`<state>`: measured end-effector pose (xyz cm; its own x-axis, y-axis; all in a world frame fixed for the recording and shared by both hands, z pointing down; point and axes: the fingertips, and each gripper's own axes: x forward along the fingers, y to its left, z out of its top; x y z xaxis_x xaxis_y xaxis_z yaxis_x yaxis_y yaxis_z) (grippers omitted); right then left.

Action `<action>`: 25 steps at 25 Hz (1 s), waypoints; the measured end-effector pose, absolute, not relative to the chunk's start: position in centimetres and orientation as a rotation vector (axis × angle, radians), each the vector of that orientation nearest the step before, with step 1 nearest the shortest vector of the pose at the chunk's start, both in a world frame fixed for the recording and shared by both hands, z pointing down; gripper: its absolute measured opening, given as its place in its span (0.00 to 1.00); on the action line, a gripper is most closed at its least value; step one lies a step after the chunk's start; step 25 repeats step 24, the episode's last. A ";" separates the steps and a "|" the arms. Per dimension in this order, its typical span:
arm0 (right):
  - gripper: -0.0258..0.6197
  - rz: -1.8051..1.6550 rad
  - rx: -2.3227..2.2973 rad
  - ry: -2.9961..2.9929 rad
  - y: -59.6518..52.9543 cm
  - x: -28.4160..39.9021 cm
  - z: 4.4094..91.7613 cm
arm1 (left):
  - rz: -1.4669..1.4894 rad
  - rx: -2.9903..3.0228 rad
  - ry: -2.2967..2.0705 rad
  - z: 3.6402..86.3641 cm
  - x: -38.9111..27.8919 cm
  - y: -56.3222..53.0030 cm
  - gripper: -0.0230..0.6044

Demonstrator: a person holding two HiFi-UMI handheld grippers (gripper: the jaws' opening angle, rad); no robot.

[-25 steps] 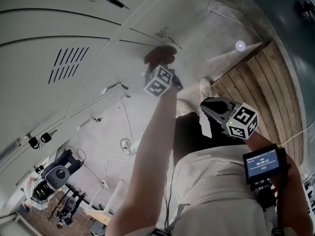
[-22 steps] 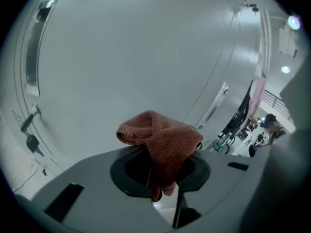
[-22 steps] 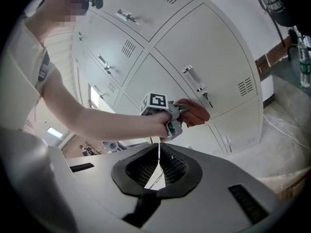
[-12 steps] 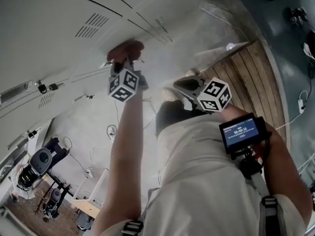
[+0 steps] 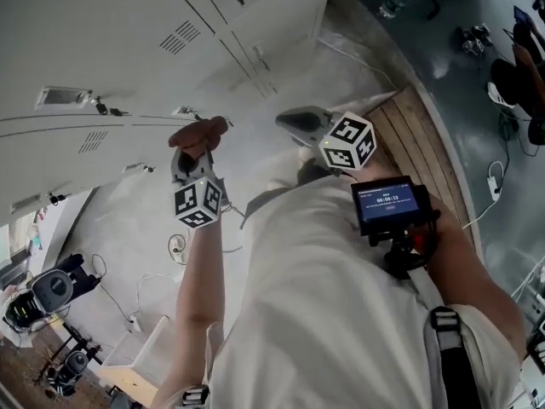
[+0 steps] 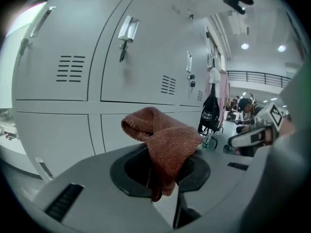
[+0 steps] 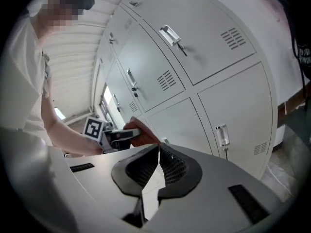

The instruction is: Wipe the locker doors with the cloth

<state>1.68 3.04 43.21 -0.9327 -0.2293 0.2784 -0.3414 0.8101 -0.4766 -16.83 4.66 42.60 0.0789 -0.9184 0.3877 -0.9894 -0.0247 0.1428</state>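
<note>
The left gripper [image 6: 163, 169] is clamped on the reddish cloth [image 6: 163, 132], which bunches up above its jaws, near the grey locker doors [image 6: 141, 57]. The right gripper [image 7: 158, 164] is alongside, jaws together with nothing between them.

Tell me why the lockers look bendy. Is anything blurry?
Left gripper view: the wide lens bows the locker doors and blackens the corners, yet the cloth looks sharp. Right gripper view: same bowing, and the upper right is washed out bright. Head view: locker edges lean and fan out; nothing badly blurred.
</note>
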 end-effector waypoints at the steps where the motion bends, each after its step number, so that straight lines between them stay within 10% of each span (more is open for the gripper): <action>1: 0.07 0.762 0.456 -2.802 3.2 1.6 42.4 | 0.257 2.003 -1.882 42.4 -16.5 6.0 0.16; 25: 0.07 0.592 0.345 -2.948 4.1 -4.5 41.2 | 0.216 2.013 -1.885 42.8 -18.5 12.2 0.16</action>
